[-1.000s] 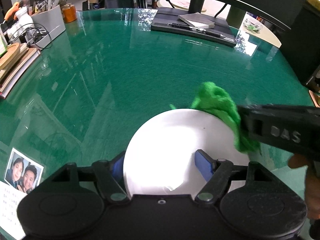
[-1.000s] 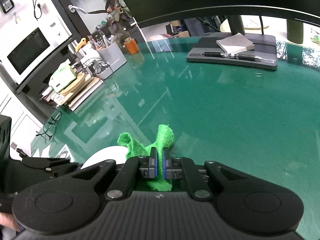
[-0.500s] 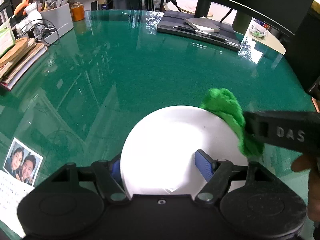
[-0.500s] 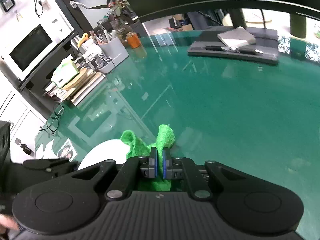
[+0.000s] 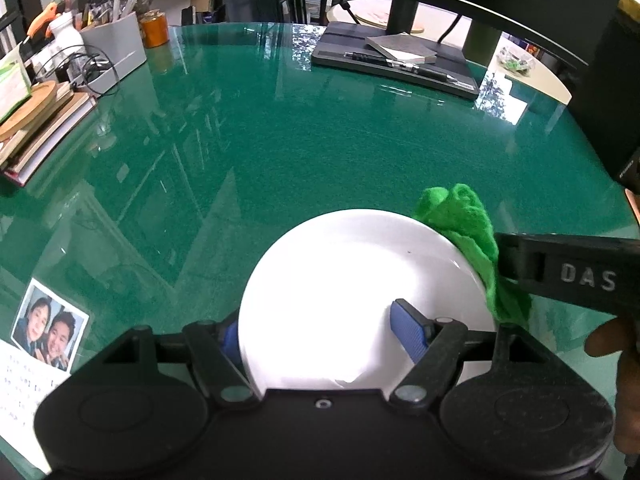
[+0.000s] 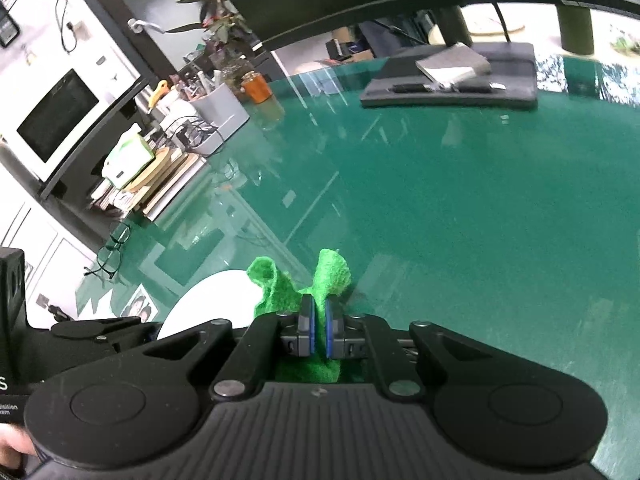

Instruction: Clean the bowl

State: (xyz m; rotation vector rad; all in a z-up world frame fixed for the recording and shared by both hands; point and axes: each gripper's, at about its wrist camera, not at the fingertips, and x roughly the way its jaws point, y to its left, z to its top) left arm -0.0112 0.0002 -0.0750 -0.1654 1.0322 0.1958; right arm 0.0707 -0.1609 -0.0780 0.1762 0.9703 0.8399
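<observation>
A small photo print of two people [image 5: 49, 324] lies on the glossy green glass table [image 5: 280, 152] at the left. Beside it, the left gripper [image 5: 320, 334] clasps the round white ceramic bowl [image 5: 352, 280], one blue pad inside, one outside. At the bowl's right rim, the right gripper [image 6: 318, 330] is clenched on a crumpled bright green cloth [image 5: 468, 236].

Bright indoor light, strongest from the far windows; the glossy green surface [image 5: 280, 152] throws streaky reflections and white glare patches in both views. The white bowl [image 5: 352, 280] is blown out, its inside detail lost. Heavy fisheye bending at the edges; far background in the right wrist view slightly smeared, near parts sharp, shadows soft.
</observation>
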